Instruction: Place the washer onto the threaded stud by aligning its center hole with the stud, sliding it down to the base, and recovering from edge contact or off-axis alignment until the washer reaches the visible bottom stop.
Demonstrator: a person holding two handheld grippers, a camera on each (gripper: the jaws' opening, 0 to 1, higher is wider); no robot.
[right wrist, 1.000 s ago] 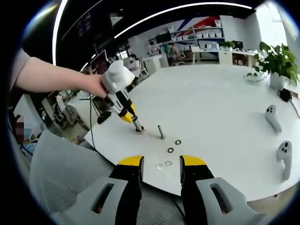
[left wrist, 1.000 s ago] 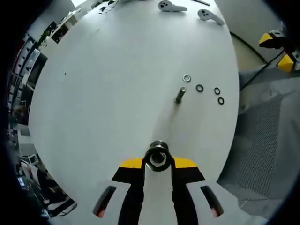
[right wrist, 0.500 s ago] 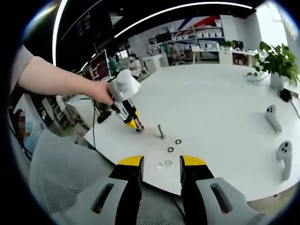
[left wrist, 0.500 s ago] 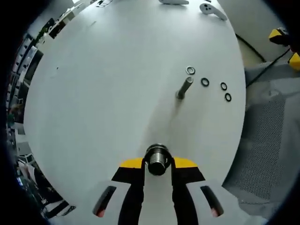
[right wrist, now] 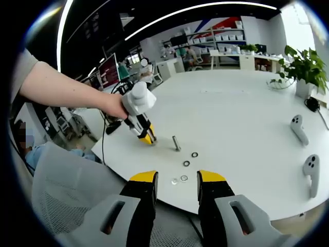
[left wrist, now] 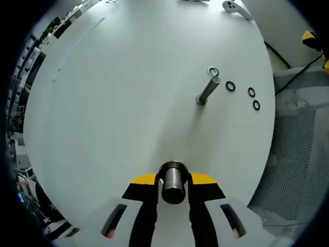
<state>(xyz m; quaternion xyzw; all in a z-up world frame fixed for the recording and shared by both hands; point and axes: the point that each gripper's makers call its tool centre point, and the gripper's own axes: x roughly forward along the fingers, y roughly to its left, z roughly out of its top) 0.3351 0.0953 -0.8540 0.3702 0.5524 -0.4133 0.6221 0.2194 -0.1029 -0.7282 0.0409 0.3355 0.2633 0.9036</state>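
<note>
My left gripper (left wrist: 173, 181) is shut on a short threaded metal stud (left wrist: 173, 180) that points down at the white table (left wrist: 118, 103). A second, thinner stud (left wrist: 207, 90) stands upright on the table ahead. Beside it lie a silver washer (left wrist: 213, 71) and three black washers (left wrist: 230, 86). In the right gripper view a hand holds the left gripper (right wrist: 145, 133) low over the table, just left of the upright stud (right wrist: 176, 143). The washers (right wrist: 186, 163) lie between that stud and my right gripper (right wrist: 176, 188), which is open, holds nothing and hangs off the table's near edge.
Two white hand controllers (right wrist: 299, 129) lie at the table's right side. A potted plant (right wrist: 303, 67) stands at the far right. A grey mesh chair (right wrist: 67, 206) sits below the near table edge. Cables (left wrist: 288, 67) run over the floor.
The hand with the left gripper has dropped lower and tilted, so the held stud now shows more from its side. The right gripper has stayed still and open.
</note>
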